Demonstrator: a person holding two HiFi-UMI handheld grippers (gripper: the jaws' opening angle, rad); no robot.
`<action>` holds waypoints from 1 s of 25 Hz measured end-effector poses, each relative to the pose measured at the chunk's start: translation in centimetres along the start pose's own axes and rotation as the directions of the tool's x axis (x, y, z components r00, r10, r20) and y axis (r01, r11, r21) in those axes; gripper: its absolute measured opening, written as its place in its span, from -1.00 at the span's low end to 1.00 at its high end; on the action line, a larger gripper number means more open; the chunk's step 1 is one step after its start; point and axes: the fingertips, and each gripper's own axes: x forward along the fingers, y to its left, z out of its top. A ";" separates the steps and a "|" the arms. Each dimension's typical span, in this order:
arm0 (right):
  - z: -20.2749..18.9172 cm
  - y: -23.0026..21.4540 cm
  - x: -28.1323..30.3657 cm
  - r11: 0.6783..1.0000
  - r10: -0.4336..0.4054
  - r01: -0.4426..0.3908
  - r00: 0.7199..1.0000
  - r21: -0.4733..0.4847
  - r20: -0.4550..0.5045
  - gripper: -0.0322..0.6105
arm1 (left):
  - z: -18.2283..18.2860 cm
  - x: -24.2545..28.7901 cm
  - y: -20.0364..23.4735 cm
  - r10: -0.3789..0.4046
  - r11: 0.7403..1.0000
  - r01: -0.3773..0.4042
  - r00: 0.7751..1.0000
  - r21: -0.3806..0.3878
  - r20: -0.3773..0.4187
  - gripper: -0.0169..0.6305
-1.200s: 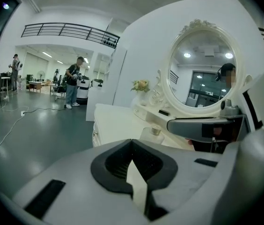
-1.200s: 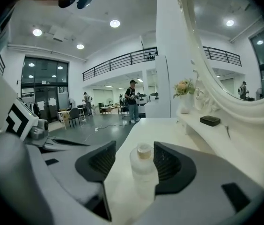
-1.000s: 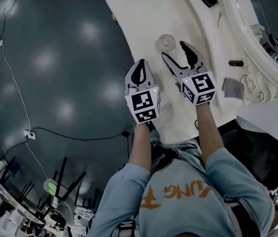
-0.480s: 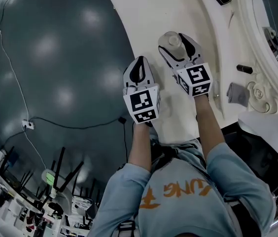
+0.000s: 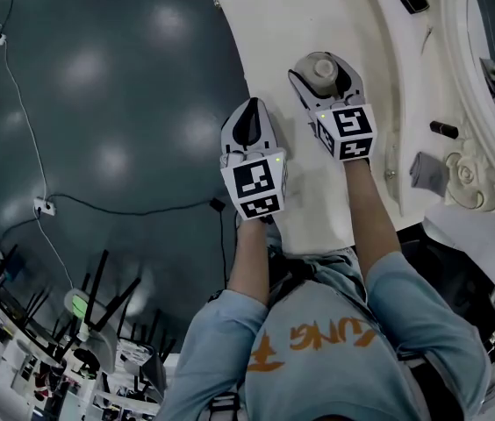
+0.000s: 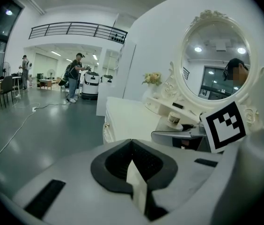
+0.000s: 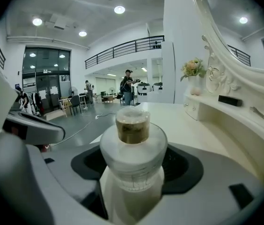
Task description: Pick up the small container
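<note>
The right claw (image 7: 133, 148) has just been opening and its jaws now stand wide apart. The small container (image 7: 132, 125) is upright between them, and dark pad shows clear of its sides on both flanks, so nothing is pressing on it. The container is a frosted, round-shouldered jar topped by a narrower neck, which seems to hold something brown under a clear cap, though the wide lens makes that hard to judge. From the head view it stands on the cream tabletop (image 5: 269, 24), fairly near the curved front edge, with the claw's two arms reaching past it on either side. Behind those arms sits the right claw's marker cube (image 5: 346, 132), and a bare forearm runs back from it to a pale blue sleeve (image 5: 405, 314). The left claw (image 6: 132, 143) has its jaws drawn together with nothing held, the black pads meeting at the tip. It sits just to the left of the right claw, over the tabletop's edge where the cream surface gives way to the dark floor (image 5: 98, 103). Whether it touches the tabletop cannot be told. Further out, an ornate white mirror (image 6: 216, 64) rises at the back of the tabletop with a small bunch of flowers (image 6: 153, 78) beside it. A cable (image 5: 125, 204) trails across the floor, and people (image 6: 73, 81) stand in the bright hall well beyond.
</note>
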 end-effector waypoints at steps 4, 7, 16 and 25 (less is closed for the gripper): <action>-0.1 0.0 -0.1 1.000 -0.007 0.007 0.999 -0.003 -0.041 0.12 | 0.4 -1.1 0.4 0.012 1.000 -0.012 1.000 -0.003 0.019 -0.88; -0.1 0.3 -0.8 1.000 -0.020 0.021 0.998 0.011 -0.056 0.12 | 1.0 -2.1 0.4 0.014 1.000 -0.014 0.999 -0.001 0.042 -0.88; 1.8 2.8 -6.1 0.997 -0.054 0.054 0.999 0.061 0.000 0.12 | 2.9 -5.9 0.4 -0.012 1.000 0.010 0.995 0.021 0.102 -0.88; 5.7 5.4 -13.1 0.989 -0.129 0.118 0.984 0.087 0.124 0.12 | 5.9 -9.8 -1.3 -0.112 0.991 0.097 0.978 0.094 0.178 -0.88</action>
